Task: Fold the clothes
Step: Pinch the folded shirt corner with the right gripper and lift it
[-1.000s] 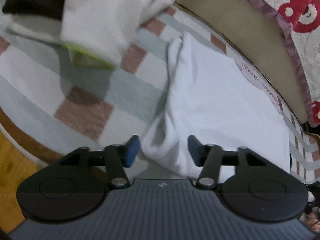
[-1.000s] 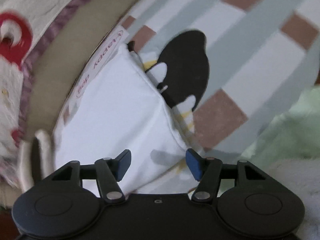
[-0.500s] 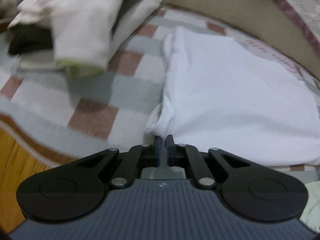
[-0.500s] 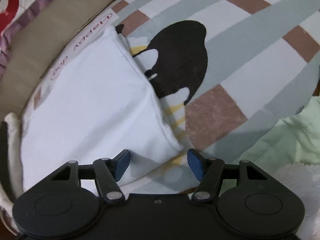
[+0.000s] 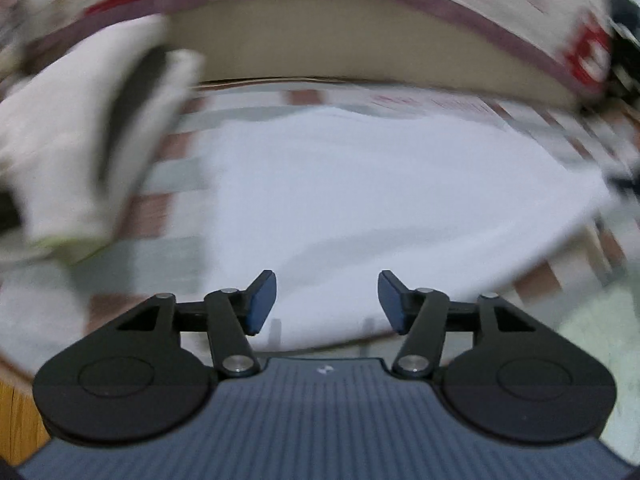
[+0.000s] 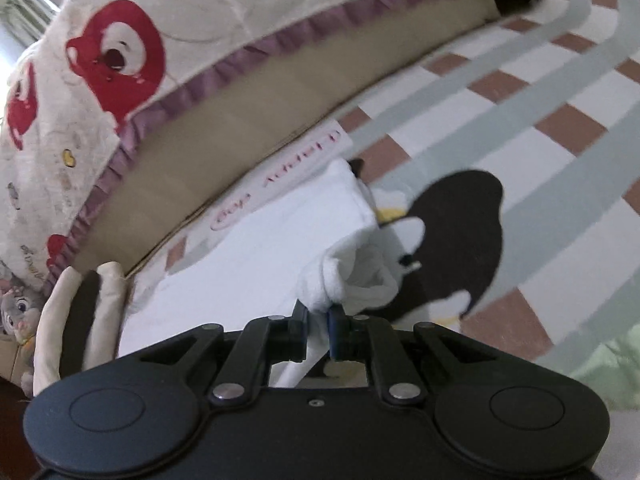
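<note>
The right gripper point(image 6: 318, 330) jaws have just been closing and are now pinching the near corner of the white garment point(image 6: 256, 256), lifting it off the checked mat point(image 6: 520, 128): the next fold is beginning. The left gripper point(image 5: 326, 300) jaws, having just reopened, are hanging released above the cloth; its blurred view alone shows the garment's full spread.

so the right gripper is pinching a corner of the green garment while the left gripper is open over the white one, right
Not quite: the right gripper is pinching a corner of the white garment, not a green one, as the right wrist view shows. The left gripper is open over that white garment.
</note>
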Motion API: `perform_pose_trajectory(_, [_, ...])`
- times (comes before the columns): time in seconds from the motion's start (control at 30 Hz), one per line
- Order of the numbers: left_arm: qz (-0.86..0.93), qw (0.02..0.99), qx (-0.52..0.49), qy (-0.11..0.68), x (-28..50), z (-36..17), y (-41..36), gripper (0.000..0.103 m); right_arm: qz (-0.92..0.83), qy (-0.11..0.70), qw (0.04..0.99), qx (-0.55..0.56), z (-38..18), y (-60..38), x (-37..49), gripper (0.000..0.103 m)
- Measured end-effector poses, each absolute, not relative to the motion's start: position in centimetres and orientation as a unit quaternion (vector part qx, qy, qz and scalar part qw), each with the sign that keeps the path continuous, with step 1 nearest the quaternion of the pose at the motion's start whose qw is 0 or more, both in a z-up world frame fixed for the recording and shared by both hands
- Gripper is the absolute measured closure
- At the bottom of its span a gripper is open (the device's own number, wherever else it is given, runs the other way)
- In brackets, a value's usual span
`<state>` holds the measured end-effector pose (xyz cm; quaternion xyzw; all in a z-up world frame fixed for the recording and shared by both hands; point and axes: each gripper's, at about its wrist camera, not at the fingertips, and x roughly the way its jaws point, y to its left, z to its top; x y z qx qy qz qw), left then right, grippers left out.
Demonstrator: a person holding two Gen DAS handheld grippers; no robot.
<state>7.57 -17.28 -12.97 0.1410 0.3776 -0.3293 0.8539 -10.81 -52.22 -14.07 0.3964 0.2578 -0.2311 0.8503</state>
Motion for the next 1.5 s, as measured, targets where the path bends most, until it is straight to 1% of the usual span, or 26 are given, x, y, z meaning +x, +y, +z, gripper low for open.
perform_pose_trajectory(0.17, [-0.339, 0.823, 0.268, 0.368, 5.7, -15.5, -20.5, 0.040, -0.226, 0.237, 0.855, 0.401, -13.6, -52.6, -11.1, 0.090])
perform_pose_trajectory(0.23, [-0.321, 0.819, 0.309, 0.363, 5.3, -16.3, -21.1, 0.035, -0.218, 0.229, 0.859, 0.402, -13.4, -52.7, -11.2, 0.091])
perform_pose_trajectory(0.33, [-0.258, 0.821, 0.364, 0.355, 5.1, -17.4, -21.4, 0.032, -0.208, 0.216, 0.867, 0.397, -13.0, -52.5, -11.1, 0.091])
perform_pose_trajectory(0.37, [-0.245, 0.827, 0.360, 0.354, 5.6, -17.3, -21.2, 0.038, -0.208, 0.217, 0.867, 0.398, -13.1, -52.6, -11.1, 0.091])
perform_pose_trajectory(0.4, [-0.233, 0.835, 0.343, 0.361, 6.2, -16.9, -20.8, 0.053, -0.208, 0.217, 0.866, 0.399, -13.1, -52.6, -11.1, 0.091])
perform_pose_trajectory(0.43, [-0.220, 0.844, 0.323, 0.367, 6.8, -16.4, -20.2, 0.065, -0.208, 0.217, 0.866, 0.400, -13.1, -52.6, -11.1, 0.091])
perform_pose_trajectory(0.47, [-0.217, 0.851, 0.298, 0.375, 7.4, -16.0, -19.5, 0.088, -0.208, 0.219, 0.862, 0.406, -13.3, -52.7, -11.2, 0.091])
perform_pose_trajectory(0.5, [-0.216, 0.856, 0.271, 0.384, 8.0, -15.6, -18.8, 0.093, -0.210, 0.222, 0.858, 0.412, -13.5, -52.7, -11.2, 0.090])
perform_pose_trajectory(0.57, [-0.212, 0.873, 0.233, 0.373, 8.5, -14.5, -17.9, 0.095, -0.211, 0.224, 0.849, 0.429, -13.7, -52.8, -11.5, 0.090])
perform_pose_trajectory(0.63, [-0.206, 0.889, 0.215, 0.348, 8.3, -13.4, -17.4, 0.095, -0.210, 0.220, 0.842, 0.445, -13.6, -52.6, -11.9, 0.090])
perform_pose_trajectory(0.73, [-0.200, 0.903, 0.204, 0.321, 8.0, -12.4, -17.1, 0.095, -0.217, 0.218, 0.847, 0.434, -13.3, -51.9, -12.3, 0.090])
perform_pose_trajectory(0.83, [-0.203, 0.900, 0.203, 0.329, 8.1, -12.3, -17.4, 0.095, -0.226, 0.230, 0.848, 0.422, -13.5, -51.9, -11.8, 0.090])
perform_pose_trajectory(0.93, [-0.205, 0.896, 0.188, 0.347, 8.9, -12.6, -17.4, 0.095, -0.234, 0.243, 0.828, 0.447, -14.8, -52.5, -11.4, 0.085])
perform_pose_trajectory(1.0, [-0.206, 0.894, 0.170, 0.361, 9.5, -12.8, -17.0, 0.095, -0.237, 0.249, 0.817, 0.464, -15.5, -52.9, -11.3, 0.081])
perform_pose_trajectory(1.07, [-0.207, 0.892, 0.159, 0.368, 10.0, -13.0, -16.9, 0.095, -0.241, 0.248, 0.809, 0.476, -16.0, -53.2, -11.3, 0.066])
perform_pose_trajectory(1.17, [-0.206, 0.891, 0.161, 0.371, 10.1, -13.3, -17.0, 0.094, -0.247, 0.253, 0.798, 0.488, -16.8, -53.6, -11.1, 0.060])
perform_pose_trajectory(1.23, [-0.206, 0.891, 0.165, 0.370, 10.1, -13.4, -17.1, 0.093, -0.251, 0.263, 0.787, 0.498, -17.5, -53.8, -11.0, 0.054])
perform_pose_trajectory(1.3, [-0.206, 0.893, 0.161, 0.366, 10.1, -13.3, -16.9, 0.091, -0.255, 0.272, 0.776, 0.508, -18.1, -54.0, -10.9, 0.051])
perform_pose_trajectory(1.37, [-0.205, 0.899, 0.153, 0.356, 10.2, -13.1, -16.6, 0.088, -0.248, 0.283, 0.760, 0.531, -19.2, -54.0, -10.6, 0.045])
perform_pose_trajectory(1.4, [-0.201, 0.906, 0.157, 0.336, 9.9, -12.8, -16.6, 0.084, -0.243, 0.287, 0.750, 0.544, -19.7, -53.9, -10.5, 0.045])
perform_pose_trajectory(1.47, [-0.195, 0.918, 0.191, 0.287, 8.9, -12.5, -17.3, 0.078, -0.227, 0.289, 0.733, 0.572, -21.0, -53.7, -10.4, 0.045])
perform_pose_trajectory(1.5, [-0.196, 0.919, 0.209, 0.272, 8.6, -12.6, -17.8, 0.078, -0.216, 0.287, 0.726, 0.586, -21.6, -53.6, -10.3, 0.047])
